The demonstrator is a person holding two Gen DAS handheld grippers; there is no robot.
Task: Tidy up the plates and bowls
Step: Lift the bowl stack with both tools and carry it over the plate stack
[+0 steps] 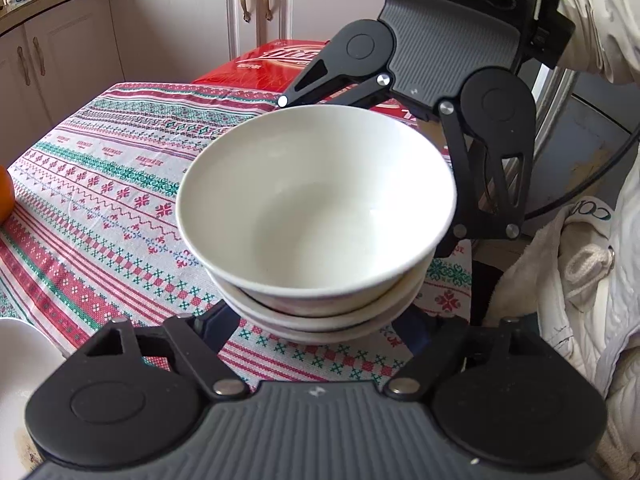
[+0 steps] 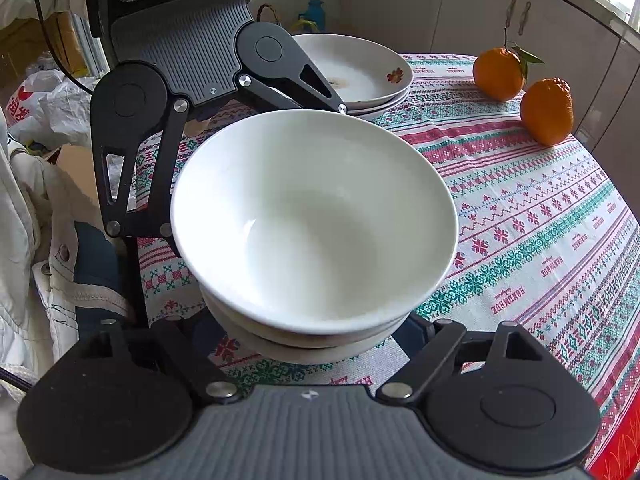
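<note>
The patterned tablecloth (image 2: 540, 208) carries the stack of white bowls (image 1: 316, 216) at my twelve o'clock, dead centre between both hands. My left gripper (image 1: 316, 320) and right gripper (image 2: 316, 332) straddle it from opposite sides, equally near; fingertips hidden under the rims, so contact I cannot tell.

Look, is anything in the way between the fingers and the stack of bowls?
Nothing visible is. The left gripper and right gripper straddle the bowl stack from opposite sides, and their fingers disappear under its rim.
</note>
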